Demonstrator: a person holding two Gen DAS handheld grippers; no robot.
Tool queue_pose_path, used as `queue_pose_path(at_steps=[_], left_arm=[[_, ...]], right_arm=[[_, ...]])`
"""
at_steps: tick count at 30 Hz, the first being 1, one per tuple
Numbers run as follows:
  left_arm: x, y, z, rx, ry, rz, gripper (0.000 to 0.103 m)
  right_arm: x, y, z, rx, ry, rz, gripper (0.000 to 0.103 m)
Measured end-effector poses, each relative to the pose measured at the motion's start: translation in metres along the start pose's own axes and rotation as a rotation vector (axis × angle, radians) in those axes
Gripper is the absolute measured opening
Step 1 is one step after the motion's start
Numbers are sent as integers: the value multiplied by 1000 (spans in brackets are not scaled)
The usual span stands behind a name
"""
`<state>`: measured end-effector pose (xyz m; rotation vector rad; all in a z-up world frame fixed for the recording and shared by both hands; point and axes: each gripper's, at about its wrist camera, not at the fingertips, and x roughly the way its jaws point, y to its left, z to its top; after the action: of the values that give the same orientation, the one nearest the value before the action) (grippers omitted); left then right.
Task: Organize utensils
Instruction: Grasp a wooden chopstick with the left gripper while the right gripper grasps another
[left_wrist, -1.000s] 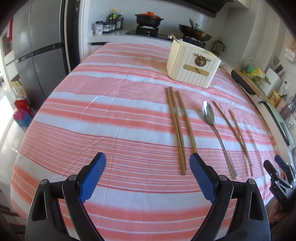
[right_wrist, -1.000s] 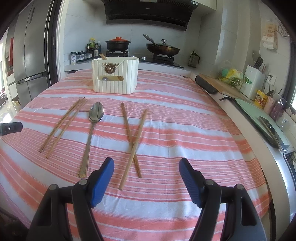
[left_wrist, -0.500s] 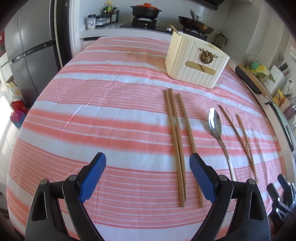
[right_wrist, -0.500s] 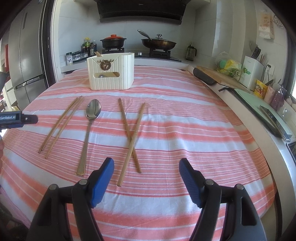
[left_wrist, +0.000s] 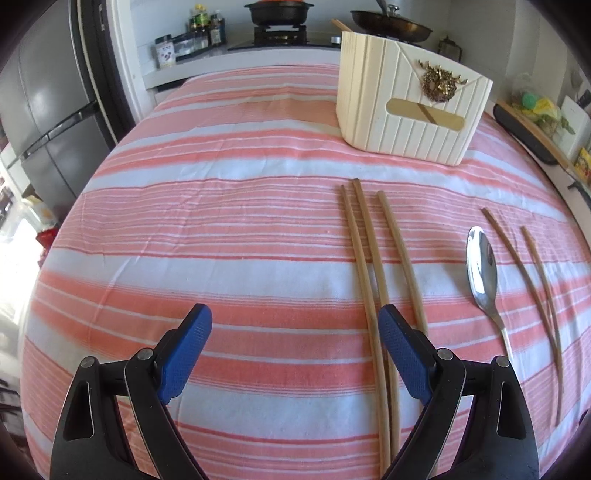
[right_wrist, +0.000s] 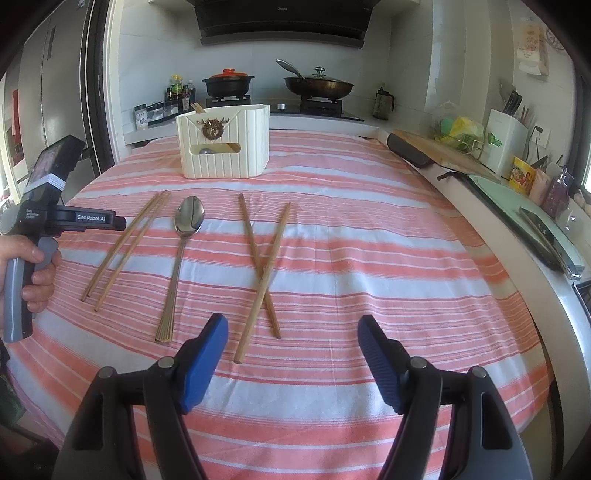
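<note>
A cream utensil holder (left_wrist: 410, 107) stands at the far side of the striped table, with a chopstick poking out of it. Three wooden chopsticks (left_wrist: 369, 266) lie before it. My left gripper (left_wrist: 295, 332) is open just above the cloth, and its right pad (left_wrist: 402, 350) covers their near ends. A metal spoon (left_wrist: 482, 273) and two thinner chopsticks (left_wrist: 532, 280) lie further right. In the right wrist view my right gripper (right_wrist: 291, 350) is open and empty, just short of two crossed chopsticks (right_wrist: 262, 266). The spoon (right_wrist: 188, 221) and the holder (right_wrist: 225, 147) lie beyond.
A pink-and-white striped cloth (left_wrist: 221, 229) covers the table. A hand (right_wrist: 37, 273) grips the left tool's handle at the left edge. A counter (right_wrist: 517, 206) with a board, tray and bottles runs along the right. A stove with pots (right_wrist: 317, 85) and a fridge (left_wrist: 48, 110) stand behind.
My left gripper has moved forward and to the right, so the three chopsticks now reach under its right finger. The right gripper has stayed where it was, still open.
</note>
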<state>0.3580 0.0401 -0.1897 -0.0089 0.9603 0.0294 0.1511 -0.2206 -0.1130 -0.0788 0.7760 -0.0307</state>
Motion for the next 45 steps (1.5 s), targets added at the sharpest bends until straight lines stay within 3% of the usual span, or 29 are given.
queue_pose_path(at_steps=[10, 16, 17, 21, 25, 28, 30, 34, 40, 45], left_arm=[[9, -4, 1, 29, -1, 5, 92], [3, -8, -5, 62, -9, -5, 84], [2, -9, -6, 72, -11, -4, 83], [-4, -11, -12, 95, -13, 1, 82], [-9, -10, -18, 95, -13, -9, 79], [-12, -10, -21, 94, -15, -20, 70], [-15, -12, -23, 99, -16, -25, 59], [-20, -16, -28, 127, -19, -49, 10], [-25, -12, -34, 89, -19, -56, 5], [-39, 0, -53, 59, 5, -58, 5]], right_arm=[[6, -1, 3, -4, 17, 18, 74], [36, -20, 18, 48, 105, 99, 74], [42, -22, 21, 66, 121, 126, 71], [66, -20, 31, 124, 230, 246, 39], [72, -4, 32, 112, 260, 298, 26], [78, 8, 33, 59, 267, 248, 25], [84, 9, 35, 60, 273, 233, 10], [86, -5, 38, 136, 266, 250, 7], [69, -36, 45, 201, 213, 226, 7], [62, -56, 35, 148, 236, 141, 7]])
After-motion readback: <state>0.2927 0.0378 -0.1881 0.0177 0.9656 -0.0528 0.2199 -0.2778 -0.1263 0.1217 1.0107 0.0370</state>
